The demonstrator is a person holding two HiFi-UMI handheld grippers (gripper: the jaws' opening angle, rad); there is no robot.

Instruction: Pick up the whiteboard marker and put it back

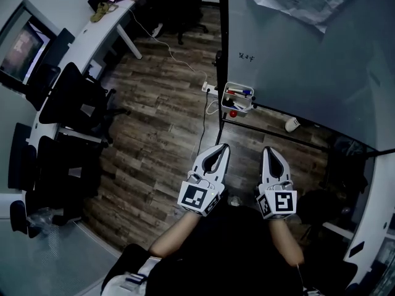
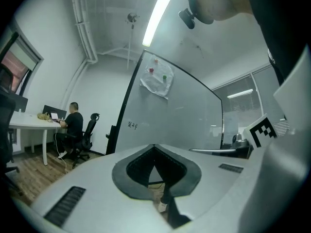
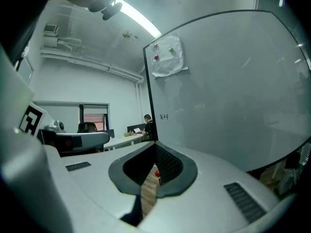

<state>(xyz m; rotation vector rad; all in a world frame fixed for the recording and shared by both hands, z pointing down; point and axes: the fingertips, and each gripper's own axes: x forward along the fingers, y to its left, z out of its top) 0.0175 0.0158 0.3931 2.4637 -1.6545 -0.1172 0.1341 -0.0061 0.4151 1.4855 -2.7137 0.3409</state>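
- Facing the whiteboard (image 1: 296, 54), left tongs (image 1: 221, 148) and right tongs (image 1: 269, 150) are fully closed, empty.
- Whiteboard marker (image 1: 237, 94) lies in the tray (image 1: 224, 98) at 12 o'clock, on the board's lower edge.
- Wood floor (image 1: 160, 103) separates the tongs from the tray; desk (image 1: 86, 42) at 10 o'clock.

- The head view looked steeply down from above onto the left gripper (image 1: 222, 147), the right gripper (image 1: 267, 148) and the wooden floor (image 1: 160, 103).
- Both gripper views sat close behind their jaws, facing level (both shared the whiteboard (image 2: 170, 115) and a seated person (image 2: 73, 123)).
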